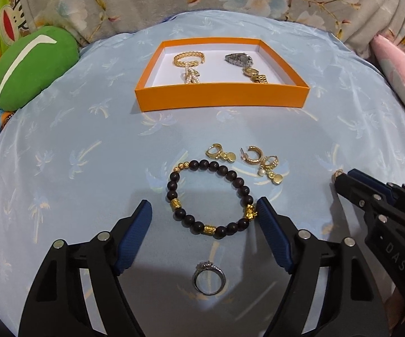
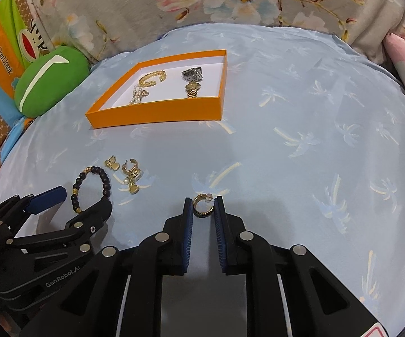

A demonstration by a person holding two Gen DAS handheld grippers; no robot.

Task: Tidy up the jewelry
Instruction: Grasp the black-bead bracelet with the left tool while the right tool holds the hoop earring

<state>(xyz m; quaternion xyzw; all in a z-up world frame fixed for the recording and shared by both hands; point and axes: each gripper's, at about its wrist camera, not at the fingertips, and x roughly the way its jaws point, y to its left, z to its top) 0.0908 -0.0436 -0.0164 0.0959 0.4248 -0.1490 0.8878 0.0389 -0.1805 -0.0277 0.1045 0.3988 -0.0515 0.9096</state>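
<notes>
My right gripper (image 2: 203, 209) has its fingers closed on a gold hoop earring (image 2: 202, 206), well nearer me than the orange box (image 2: 157, 112). My left gripper (image 1: 203, 214) stands open around the dark bead bracelet (image 1: 210, 199), one finger possibly touching it, also nearer than the box.

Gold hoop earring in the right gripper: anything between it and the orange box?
Nothing visible. The right gripper is shut on the gold hoop earring, and only bare blue cloth lies on the way to the orange box. The other earrings and the bead bracelet sit off to the left.
</notes>
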